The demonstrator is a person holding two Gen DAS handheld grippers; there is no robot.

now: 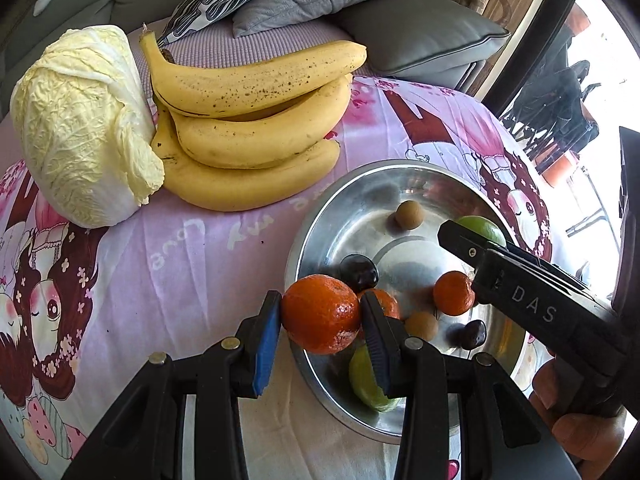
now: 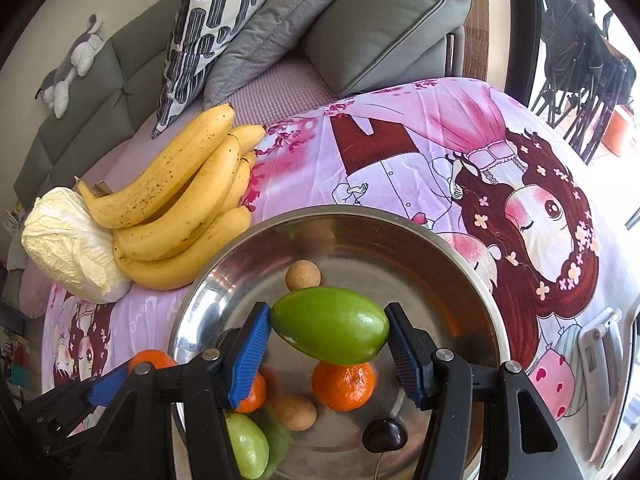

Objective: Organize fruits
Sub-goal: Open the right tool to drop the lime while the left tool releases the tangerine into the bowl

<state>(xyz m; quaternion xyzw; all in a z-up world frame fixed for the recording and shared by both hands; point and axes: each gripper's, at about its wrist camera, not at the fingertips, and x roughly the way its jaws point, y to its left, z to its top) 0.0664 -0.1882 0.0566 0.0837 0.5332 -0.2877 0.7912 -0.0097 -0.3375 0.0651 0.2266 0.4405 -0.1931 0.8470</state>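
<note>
Both grippers are angling steeply down over the steel bowl [image 2: 460,248]: the left gripper [image 1: 320,320] is clamping a tangerine [image 1: 322,314], the right gripper [image 2: 328,328] a green fruit [image 2: 330,324].

bowl near rim [image 2: 188,312]: I lose its bottom edge under my right gripper [image 2: 328,344] and the frame edge.
lower green fruit [image 1: 366,380]: half covered by my left gripper's right finger [image 1: 378,344].
second orange [image 1: 386,302]: mostly hidden behind that same finger.
far green fruit [image 1: 480,230]: the other gripper's tip covers its lower part.
hand [image 1: 576,424]: cut off at the frame's right corner.
window area: overexposed, I can't make out detail.
</note>
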